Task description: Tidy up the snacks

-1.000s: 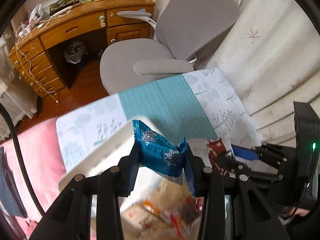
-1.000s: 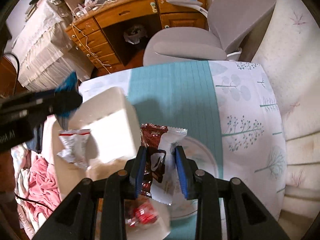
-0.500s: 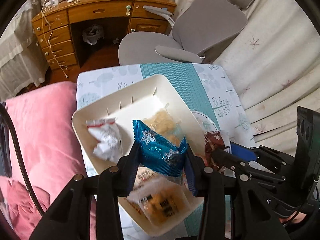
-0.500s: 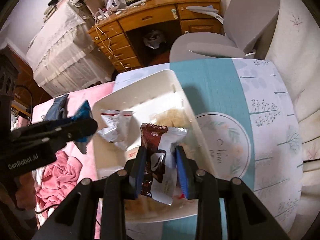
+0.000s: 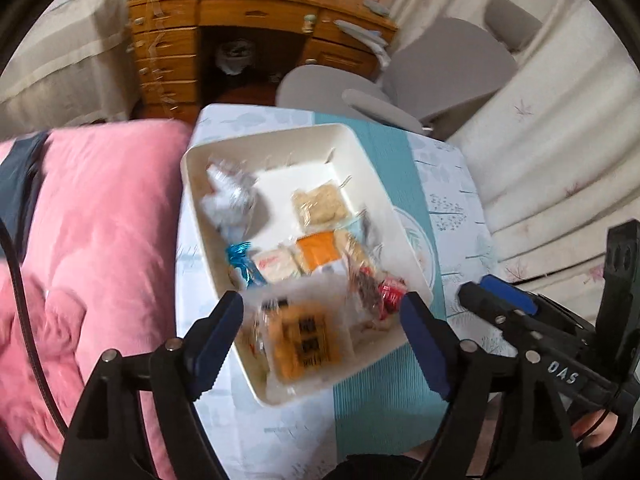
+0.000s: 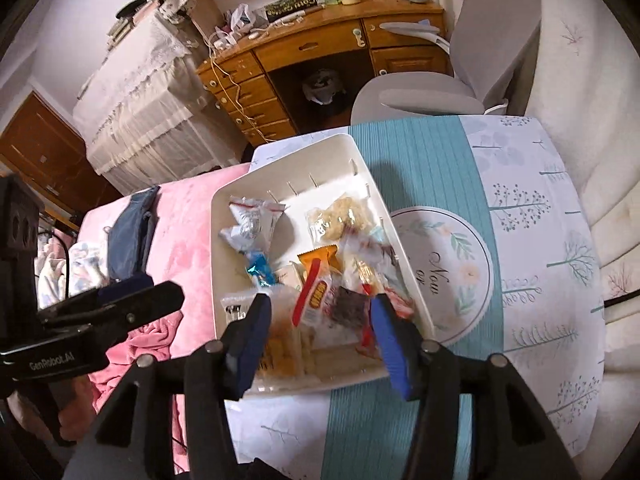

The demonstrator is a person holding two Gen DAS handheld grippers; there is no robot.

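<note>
White plastic, the tray (image 6: 404,236) lies on the bench (image 6: 528,240) directly ahead of both pairs of fingers, already loaded with snacks. The left gripper (image 5: 322,330) is spread wide and holds nothing; the right gripper (image 6: 320,330) is likewise wide open and empty. Between and just beyond the left fingers sits an orange biscuit pack (image 5: 302,344), blurred in that view. Past the left-hand finger lies the blue foil wrapper (image 5: 242,264). Between the right fingers a dark brown packet (image 6: 348,308) rests on the pile, with a red-and-white bar (image 6: 314,296) beside it toward the left-hand finger. Further ahead lie a crumpled white bag (image 6: 250,224) and a clear bag of pale crackers (image 6: 340,216).

Both releases look done, so the step in hand is probably clearing away from the tray. Judged from this, the fingers should stay wide and rise straight up, so that no tip snags a wrapper and drags it over the rim. The near end is heaped while the far end shows bare floor, so any further piece would sit better ahead of the fingers, beyond the crackers.
</note>
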